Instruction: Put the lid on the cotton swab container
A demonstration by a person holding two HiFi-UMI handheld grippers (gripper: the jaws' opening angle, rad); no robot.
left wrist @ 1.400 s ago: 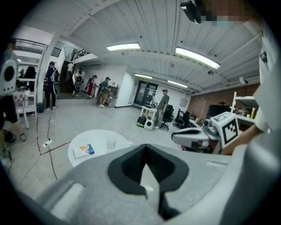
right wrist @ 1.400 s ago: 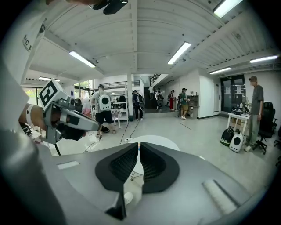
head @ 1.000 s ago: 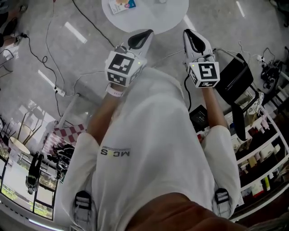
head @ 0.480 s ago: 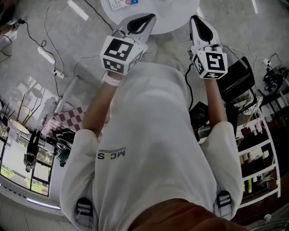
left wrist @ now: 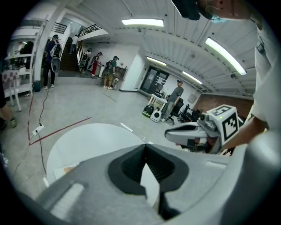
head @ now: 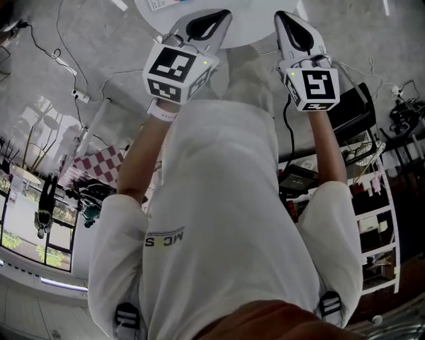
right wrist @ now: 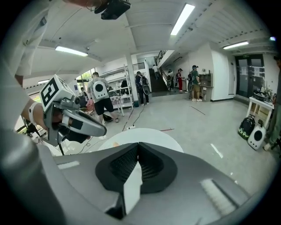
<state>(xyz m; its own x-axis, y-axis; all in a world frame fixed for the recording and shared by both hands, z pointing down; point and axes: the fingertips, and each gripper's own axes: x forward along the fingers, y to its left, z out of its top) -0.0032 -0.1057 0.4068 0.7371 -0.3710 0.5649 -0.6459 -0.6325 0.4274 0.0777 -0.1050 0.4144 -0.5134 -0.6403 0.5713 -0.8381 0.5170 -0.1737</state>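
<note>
Task not begun: grey left gripper (left wrist: 145, 146), grey right gripper (right wrist: 138, 143) both closed, empty. Round white table (head: 249, 23) at 12 o'clock. Cotton swab container, lid not visible.

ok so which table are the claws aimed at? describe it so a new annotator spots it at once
Start at the cable-strewn grey polished floor, where a person in a white T-shirt stands. Just ahead of the shut left claw and right claw is the round white table. Its curved white rim sets it apart from the straight-shelved white rack at the person's right.
</note>
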